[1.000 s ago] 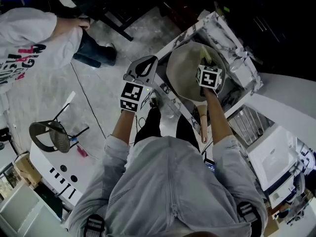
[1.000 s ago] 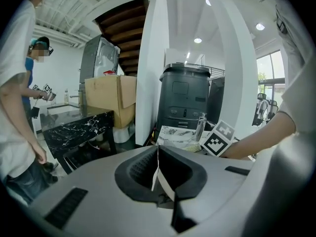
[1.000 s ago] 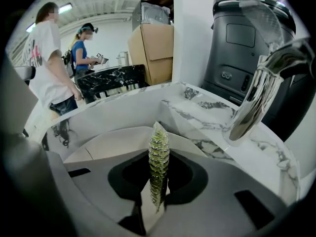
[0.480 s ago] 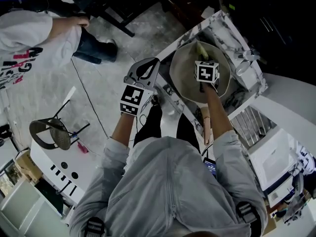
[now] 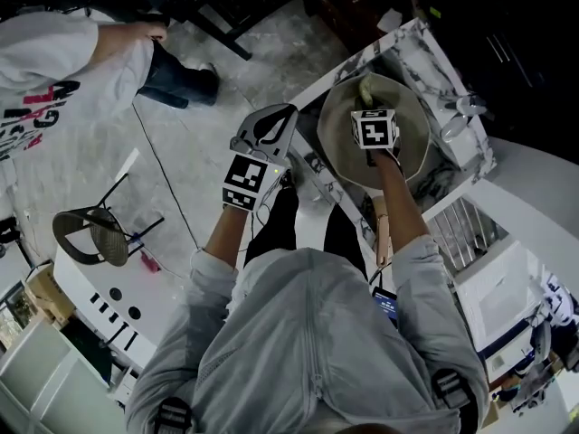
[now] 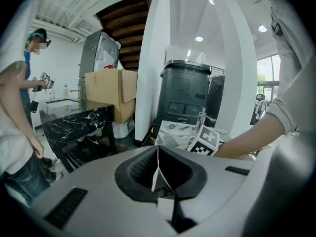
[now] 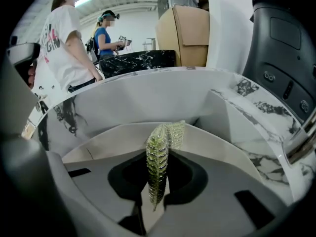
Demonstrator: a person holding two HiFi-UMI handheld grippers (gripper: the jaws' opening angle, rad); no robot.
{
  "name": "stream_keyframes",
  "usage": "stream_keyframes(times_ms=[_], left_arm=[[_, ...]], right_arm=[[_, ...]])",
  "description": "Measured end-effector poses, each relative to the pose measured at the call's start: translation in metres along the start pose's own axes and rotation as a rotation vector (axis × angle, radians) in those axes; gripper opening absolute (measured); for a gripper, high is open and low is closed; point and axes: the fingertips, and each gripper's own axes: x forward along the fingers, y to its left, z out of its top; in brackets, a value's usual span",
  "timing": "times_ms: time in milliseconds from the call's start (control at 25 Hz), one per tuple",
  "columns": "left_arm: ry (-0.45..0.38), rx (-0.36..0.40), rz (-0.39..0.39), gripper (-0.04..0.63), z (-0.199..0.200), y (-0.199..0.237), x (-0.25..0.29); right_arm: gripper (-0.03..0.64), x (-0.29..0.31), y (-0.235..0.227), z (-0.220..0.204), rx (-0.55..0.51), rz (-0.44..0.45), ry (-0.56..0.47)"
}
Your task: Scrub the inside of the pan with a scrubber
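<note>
The round pale grey pan [image 5: 336, 143] sits in the marble-patterned sink [image 5: 425, 54], its wooden handle [image 5: 382, 229] pointing toward the operator. The yellow-green mesh scrubber [image 7: 158, 167] is clamped between the jaws of the right gripper [image 7: 157, 184], which is positioned inside the pan near its far wall. The left gripper [image 6: 157, 169] is held outside the sink, left of the counter edge, jaws pressed together on nothing

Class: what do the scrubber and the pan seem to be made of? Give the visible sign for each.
The scrubber looks like yellow-green plastic mesh, glittery; its woven, shiny ribs show. The pan is probably coated metal, matte pale grey inside: no glare, thin rim. Its handle looks wooden and tan, though that is uncertain.
</note>
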Motion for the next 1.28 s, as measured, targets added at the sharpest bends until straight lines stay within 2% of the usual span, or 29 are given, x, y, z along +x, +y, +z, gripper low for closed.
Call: stream_keyframes(times_ms=[360,640,800,1280], left_arm=[[0.021,-0.005,0.011,0.023,-0.010,0.003,-0.007],[0.020,-0.012,0.033,0.023,-0.013,0.002,-0.017],[0.021,-0.012,0.037,0.023,-0.017,-0.003,-0.023],[0.003,0.008,0.021,0.023,-0.011,-0.026,-0.028]], right_arm=[[0.086,0.016,0.022,0.009,-0.039,0.181,-0.020],[0.086,0.011,0.070,0.003,-0.118,0.362,-0.025],[0.086,0.007,0.088,-0.002,-0.130,0.432,-0.011],[0.086,-0.040,0.132,-0.046,-0.239,0.768,0.137]])
